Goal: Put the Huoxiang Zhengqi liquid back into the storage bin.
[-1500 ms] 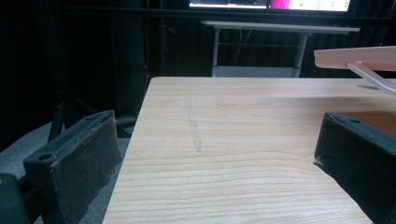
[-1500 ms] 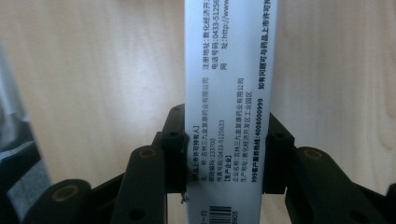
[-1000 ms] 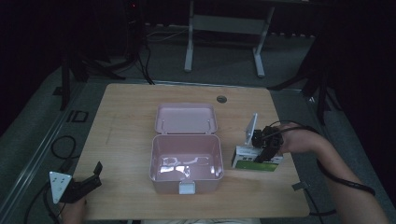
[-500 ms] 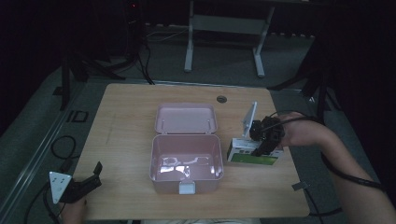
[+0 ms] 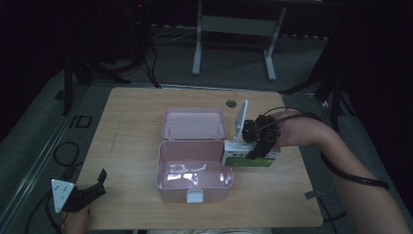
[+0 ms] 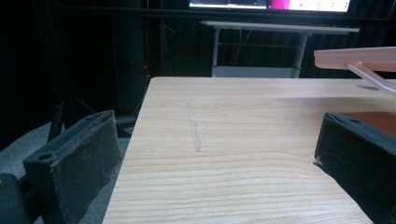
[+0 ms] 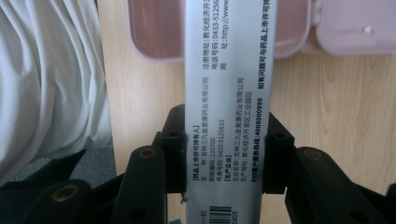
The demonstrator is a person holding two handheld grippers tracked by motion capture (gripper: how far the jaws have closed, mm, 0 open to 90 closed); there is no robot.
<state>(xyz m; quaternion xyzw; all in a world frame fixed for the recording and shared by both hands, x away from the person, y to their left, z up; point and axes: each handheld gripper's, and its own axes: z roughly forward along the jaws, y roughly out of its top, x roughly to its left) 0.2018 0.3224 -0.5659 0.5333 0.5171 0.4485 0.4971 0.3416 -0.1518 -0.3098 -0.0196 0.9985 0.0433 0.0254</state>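
An open pink plastic box (image 5: pixel 171 191) stands mid-table, its lid (image 5: pixel 194 123) lying flat behind it. My right gripper (image 5: pixel 255 150) is shut on a white and green medicine carton (image 5: pixel 237 159), held lengthwise just off the box's right rim. In the right gripper view the carton (image 7: pixel 229 70), printed with text and a barcode, runs up between the black jaws of that gripper (image 7: pixel 223 154), and the pink box (image 7: pixel 154 28) lies beyond it. My left gripper (image 5: pixel 95 183) rests at the table's front left corner, open (image 6: pixel 215 154) with bare wood between its fingers (image 6: pixel 79 158).
A round grommet hole (image 5: pixel 231 103) sits near the table's far edge. The pink lid's edge (image 6: pixel 355 58) juts in at the upper right of the left gripper view. Cables (image 5: pixel 63 153) lie on the floor at left. A metal stand (image 5: pixel 234 24) is behind the table.
My right gripper has carried the carton left, toward the pink box's right rim, and lifted it. The left gripper has stayed put.
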